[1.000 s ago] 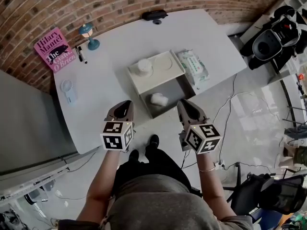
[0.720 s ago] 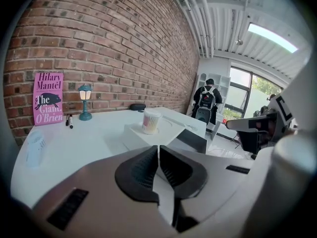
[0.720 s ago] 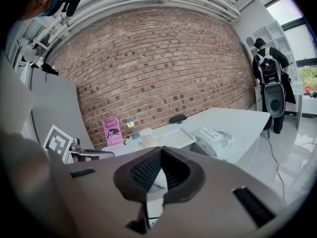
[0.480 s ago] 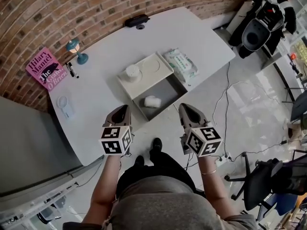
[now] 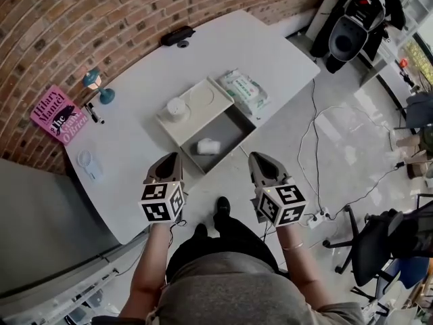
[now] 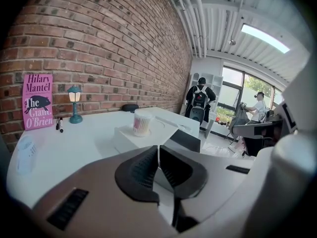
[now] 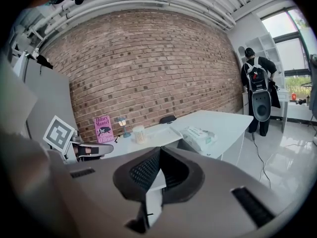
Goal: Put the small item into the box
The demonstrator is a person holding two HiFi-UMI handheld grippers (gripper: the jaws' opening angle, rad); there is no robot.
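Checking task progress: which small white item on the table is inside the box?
The white lump in the box's grey compartment. The swab jar stands on the white panel beside it; wipes pack and fan lie on the tabletop.

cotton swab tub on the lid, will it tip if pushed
Upright and taller than wide, the tub likely tips if pushed high, then rolls. Filled with swabs, it is probably light and may slide on the smooth lid.
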